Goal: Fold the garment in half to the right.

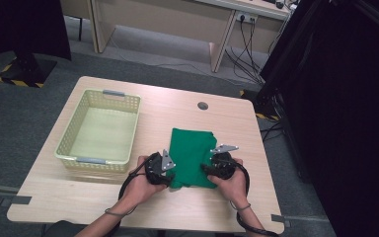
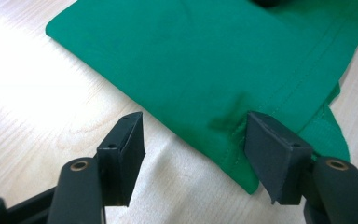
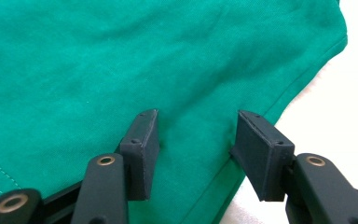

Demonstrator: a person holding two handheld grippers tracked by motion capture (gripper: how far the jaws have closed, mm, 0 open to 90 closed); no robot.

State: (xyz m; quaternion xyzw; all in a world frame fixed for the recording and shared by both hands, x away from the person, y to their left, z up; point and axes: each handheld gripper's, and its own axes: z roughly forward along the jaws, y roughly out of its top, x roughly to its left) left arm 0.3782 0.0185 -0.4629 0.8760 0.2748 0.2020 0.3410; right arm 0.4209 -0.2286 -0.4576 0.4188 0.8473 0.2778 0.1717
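- One green cloth (image 1: 192,157): folded into a rough rectangle, soft woven fabric with stitched hems and faint creases, lying flat on the worktop (image 1: 177,106) at about 5 o'clock from its middle, near the person's edge.
- One basket (image 1: 69,140): pale yellow-green plastic, rectangular, lattice walls, two grey handles, at 9 o'clock from the cloth, just beside it.
- Two tongs, each black with blocky flat-faced pads and a grey three-cornered plate on top.
- Left tongs (image 2: 195,140): at the cloth's 7 o'clock corner, jaws spread and released; one pad sits on bare wood, the other touches the hemmed edge.
- Right tongs (image 3: 196,147): at the cloth's 5 o'clock corner, jaws apart and released, both pads resting over the fabric near its seam.
- One worktop: light wood grain, smooth, with one round grey cable port (image 1: 203,105) at 12 o'clock.
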